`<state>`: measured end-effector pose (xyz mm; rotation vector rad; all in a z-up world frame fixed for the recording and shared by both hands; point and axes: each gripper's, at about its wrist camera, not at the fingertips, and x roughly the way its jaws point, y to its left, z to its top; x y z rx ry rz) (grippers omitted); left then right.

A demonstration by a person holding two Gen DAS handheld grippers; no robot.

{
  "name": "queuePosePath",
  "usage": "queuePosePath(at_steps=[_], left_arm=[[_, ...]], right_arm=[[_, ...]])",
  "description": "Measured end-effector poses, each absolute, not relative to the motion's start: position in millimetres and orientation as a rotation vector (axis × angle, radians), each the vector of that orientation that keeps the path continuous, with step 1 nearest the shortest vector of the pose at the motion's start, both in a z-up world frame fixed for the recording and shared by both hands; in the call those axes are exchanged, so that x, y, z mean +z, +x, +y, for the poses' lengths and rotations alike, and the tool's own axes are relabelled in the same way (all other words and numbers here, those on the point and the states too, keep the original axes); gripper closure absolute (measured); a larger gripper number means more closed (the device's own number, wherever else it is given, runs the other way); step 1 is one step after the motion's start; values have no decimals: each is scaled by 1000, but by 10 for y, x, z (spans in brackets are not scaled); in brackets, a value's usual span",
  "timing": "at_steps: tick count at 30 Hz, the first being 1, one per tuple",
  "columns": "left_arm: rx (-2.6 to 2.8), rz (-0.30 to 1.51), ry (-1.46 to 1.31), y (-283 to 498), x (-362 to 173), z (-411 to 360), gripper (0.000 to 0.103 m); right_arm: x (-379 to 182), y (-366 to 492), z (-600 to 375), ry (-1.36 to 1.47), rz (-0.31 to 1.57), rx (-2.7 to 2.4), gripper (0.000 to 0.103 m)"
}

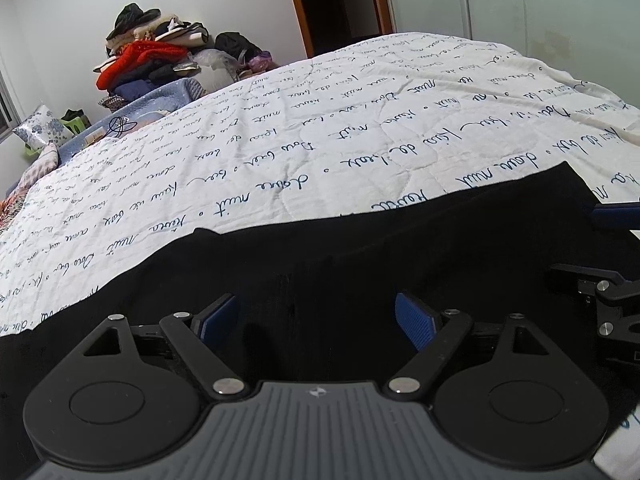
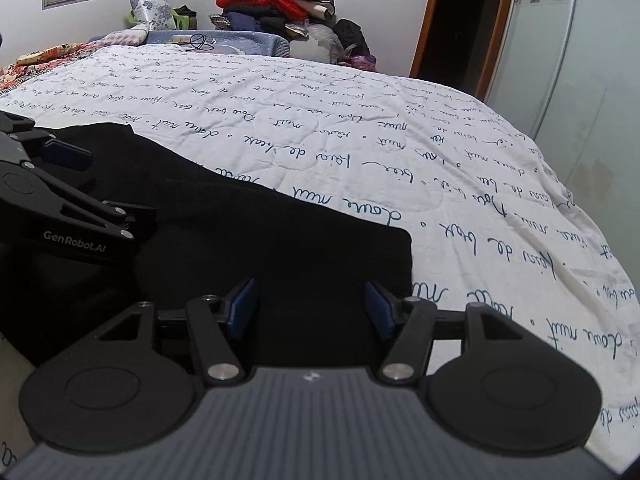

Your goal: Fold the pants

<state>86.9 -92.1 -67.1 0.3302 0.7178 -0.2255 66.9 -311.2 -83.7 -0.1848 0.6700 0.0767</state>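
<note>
Lying flat on the quilt (image 1: 320,132), the black pants (image 1: 320,264) sit under the left gripper (image 1: 316,320) and right gripper (image 2: 312,312), both with jaws apart, gripping nothing.

Your left gripper (image 1: 316,320) and right gripper (image 2: 310,308) sit side by side over black pants (image 2: 248,232), jaws apart, nothing between pads; little room between the two tools. Ahead of you, white quilt (image 1: 320,128) lies flat and bare: wide passage forward and to right. Far end blocked: clothes pile (image 2: 280,4), floral pillow (image 2: 150,6), black cable (image 2: 200,42). Right side bounded by wall (image 2: 580,100); doorway (image 2: 456,20) beyond bed corner.
</note>
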Motion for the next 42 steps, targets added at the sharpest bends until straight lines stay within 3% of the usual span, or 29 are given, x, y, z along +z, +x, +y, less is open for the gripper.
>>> queuePosePath(at_steps=[6, 8, 10, 13, 15, 18, 23, 25, 31, 37, 42], left_arm=[[-213, 660, 336, 603, -546, -743, 17], [-233, 656, 324, 652, -486, -741, 17], [-262, 684, 282, 764, -436, -770, 17], [-286, 710, 236, 927, -422, -824, 17], [-247, 734, 252, 1018, -481, -865, 17], [-238, 777, 241, 1055, -581, -851, 17], [-236, 746, 248, 996, -584, -840, 16], [-237, 723, 246, 1028, -529, -853, 16], [-187, 735, 322, 1336, -617, -938, 16], [-173, 722, 234, 1401, -553, -675, 16], [-267, 780, 140, 1169, -520, -457, 16]], right_arm=[[-778, 531, -3080, -222, 680, 63, 28], [-702, 496, -3121, -205, 668, 70, 9], [-637, 540, -3156, -194, 640, 45, 4], [-554, 686, -3162, -198, 610, 7, 4], [-520, 778, -3142, -198, 595, 27, 9], [-524, 908, -3081, -216, 603, 63, 30], [-591, 1112, -3034, -244, 642, 95, 75], [-591, 1166, -2990, -251, 648, 112, 84], [-799, 1444, -2904, -300, 715, 105, 86], [-526, 1173, -2773, -260, 632, 165, 85], [-810, 1114, -2631, -332, 692, 168, 76]])
